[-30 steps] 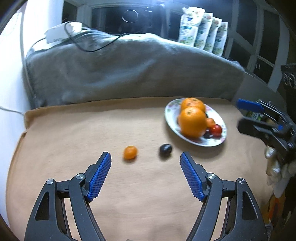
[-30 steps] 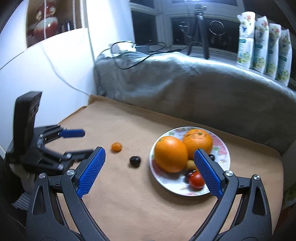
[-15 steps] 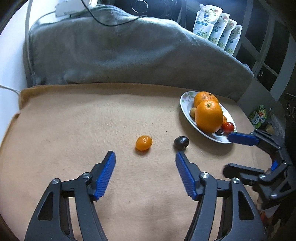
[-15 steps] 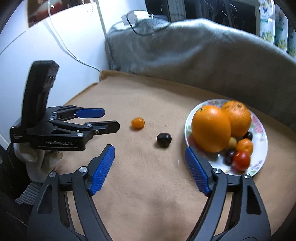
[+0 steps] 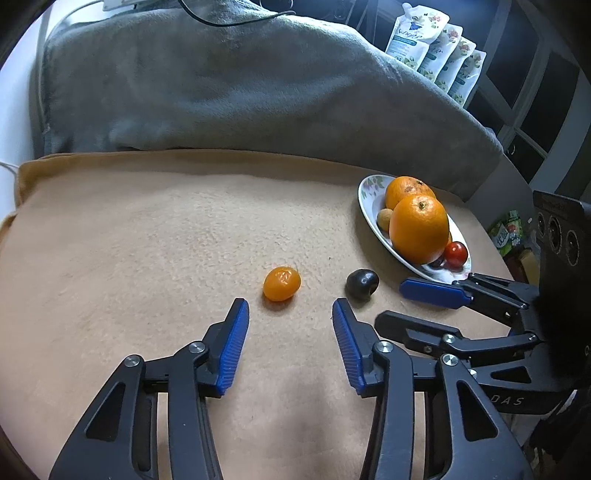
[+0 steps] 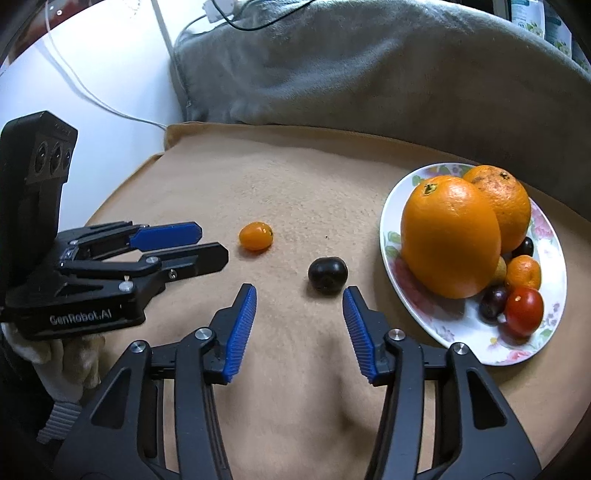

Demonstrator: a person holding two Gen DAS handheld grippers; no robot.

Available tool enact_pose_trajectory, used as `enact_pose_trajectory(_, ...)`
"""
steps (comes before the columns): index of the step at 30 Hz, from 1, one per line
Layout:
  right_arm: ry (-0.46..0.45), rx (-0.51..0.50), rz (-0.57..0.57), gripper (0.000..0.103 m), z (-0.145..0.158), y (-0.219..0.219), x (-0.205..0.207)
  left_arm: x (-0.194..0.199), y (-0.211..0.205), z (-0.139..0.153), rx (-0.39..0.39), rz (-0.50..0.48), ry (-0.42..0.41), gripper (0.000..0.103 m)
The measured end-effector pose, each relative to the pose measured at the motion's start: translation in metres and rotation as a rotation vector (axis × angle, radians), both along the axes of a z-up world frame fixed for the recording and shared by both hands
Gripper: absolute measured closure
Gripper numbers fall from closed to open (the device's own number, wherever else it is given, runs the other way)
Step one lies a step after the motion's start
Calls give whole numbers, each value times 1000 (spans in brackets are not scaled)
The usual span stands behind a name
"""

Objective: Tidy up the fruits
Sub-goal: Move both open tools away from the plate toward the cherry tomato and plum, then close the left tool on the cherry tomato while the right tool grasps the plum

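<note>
Both grippers have descended: left gripper (image 5: 290,314) closing short of the kumquat (image 5: 281,283), right gripper (image 6: 300,295) short of the dark fruit (image 6: 328,275) (neither grasped); pickups toward the plate (image 6: 458,332) appear imminent.

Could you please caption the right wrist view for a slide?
Right hand-held gripper, jaws closing and empty, nears a dark fruit beside the plate.

A tan fleece cloth (image 5: 155,236) covers the table. Behind it lies a bulky grey blanket (image 5: 229,85) with a black cable (image 5: 229,18) across the top. A white wall (image 6: 110,66) stands at one side; 4 white pouches (image 5: 436,48) line dark window panes (image 5: 535,88).
</note>
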State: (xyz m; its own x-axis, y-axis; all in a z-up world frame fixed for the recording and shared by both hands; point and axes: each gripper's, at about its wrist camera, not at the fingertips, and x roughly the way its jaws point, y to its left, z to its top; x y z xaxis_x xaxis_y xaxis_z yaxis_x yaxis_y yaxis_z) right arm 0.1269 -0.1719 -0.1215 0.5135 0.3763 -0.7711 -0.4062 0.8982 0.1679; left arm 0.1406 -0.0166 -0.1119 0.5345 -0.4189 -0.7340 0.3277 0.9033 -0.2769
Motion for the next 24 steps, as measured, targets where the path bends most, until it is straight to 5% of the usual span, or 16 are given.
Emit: enact_pose_trajectory(24, -21, -120, -83, 59, -18, 23, 17, 25, 0, -20, -16, -25, 38, 69)
